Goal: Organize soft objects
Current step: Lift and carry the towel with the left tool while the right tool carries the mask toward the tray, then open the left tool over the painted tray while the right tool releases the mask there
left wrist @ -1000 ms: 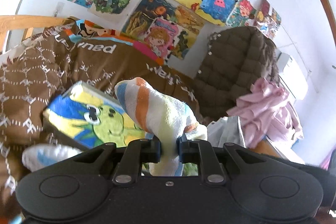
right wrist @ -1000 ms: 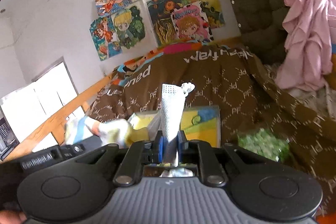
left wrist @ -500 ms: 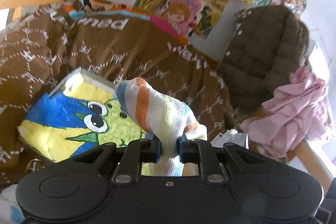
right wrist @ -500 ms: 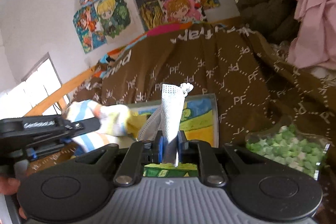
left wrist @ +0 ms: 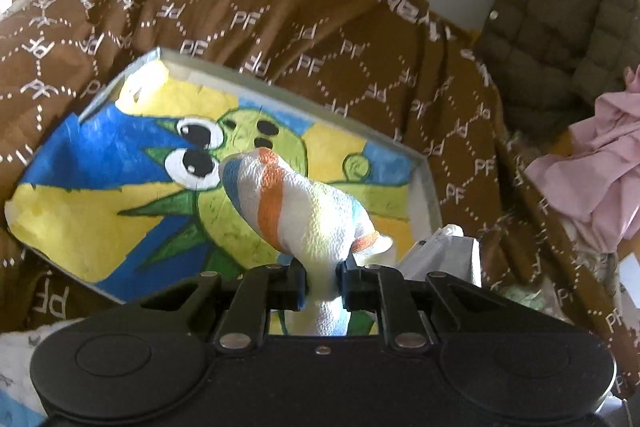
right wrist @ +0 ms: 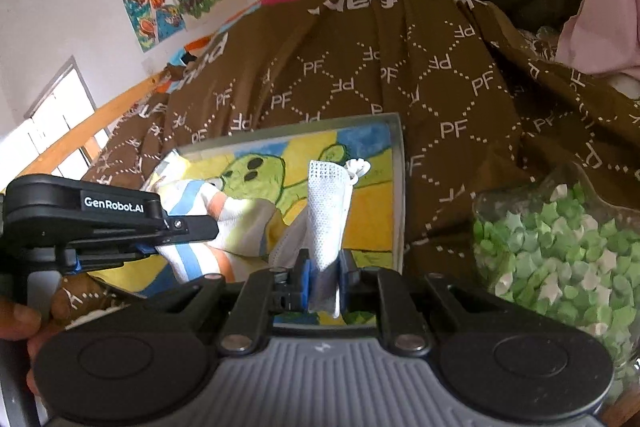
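My left gripper is shut on a white sock with orange and blue stripes; the sock also shows in the right wrist view. It hangs just above a shallow grey tray lined with a green cartoon drawing. My right gripper is shut on a white face mask, held upright over the same tray. The mask also shows in the left wrist view, at the tray's right end. The left gripper body is at the left of the right wrist view.
The tray lies on a brown quilt printed with "PF". A clear container of green paper stars stands to the tray's right. A brown padded jacket and pink clothes lie at the right. A wooden bed rail runs at left.
Both grippers have tilted and moved down toward the tray, still holding the sock and the mask. The tray now fills more of both views.
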